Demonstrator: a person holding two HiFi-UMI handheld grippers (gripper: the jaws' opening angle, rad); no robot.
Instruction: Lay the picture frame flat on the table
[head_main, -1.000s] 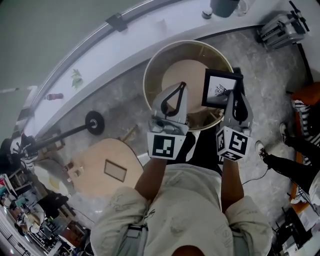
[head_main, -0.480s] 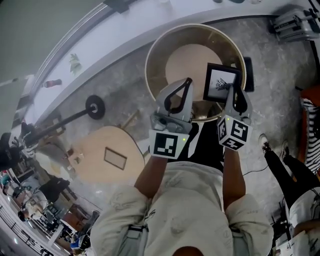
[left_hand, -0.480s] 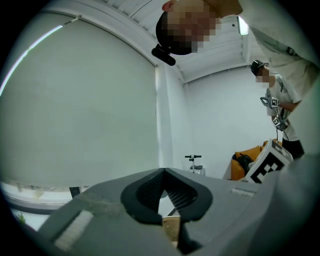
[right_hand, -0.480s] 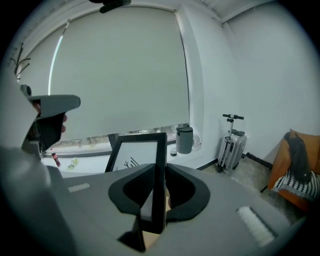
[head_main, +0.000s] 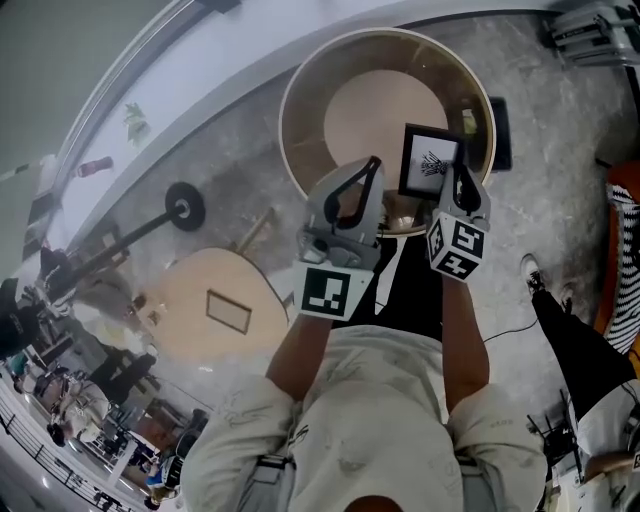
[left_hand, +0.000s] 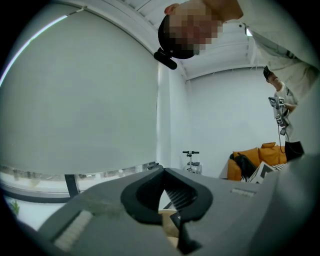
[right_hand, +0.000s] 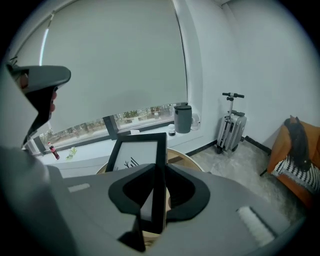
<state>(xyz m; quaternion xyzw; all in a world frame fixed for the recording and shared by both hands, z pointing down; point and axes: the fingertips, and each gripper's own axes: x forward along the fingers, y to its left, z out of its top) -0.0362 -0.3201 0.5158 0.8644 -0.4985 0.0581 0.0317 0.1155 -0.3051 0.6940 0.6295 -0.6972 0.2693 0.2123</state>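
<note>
The picture frame (head_main: 430, 163) is black with a white print of a dark plant. It is held up over the near right part of the round wooden table (head_main: 300, 110). My right gripper (head_main: 452, 192) is shut on its right edge. In the right gripper view the frame (right_hand: 136, 154) stands on edge between the jaws of the right gripper (right_hand: 158, 197), its face turned left. My left gripper (head_main: 352, 200) hovers beside it over the table's near rim, shut and empty. The left gripper (left_hand: 161, 175) points up at the window blind.
A second light wooden top (head_main: 205, 305) with a small frame (head_main: 230, 312) on it lies at the lower left. A black disc on a rod (head_main: 183, 208) is on the floor nearby. A scooter and suitcase (right_hand: 231, 125), an orange sofa (right_hand: 300, 150) and a seated person's legs (head_main: 590, 330) are at the right.
The head view has shifted, so the table sits higher in it. My right gripper with the frame has drifted slightly left towards the table's near rim. The left gripper holds its place.
</note>
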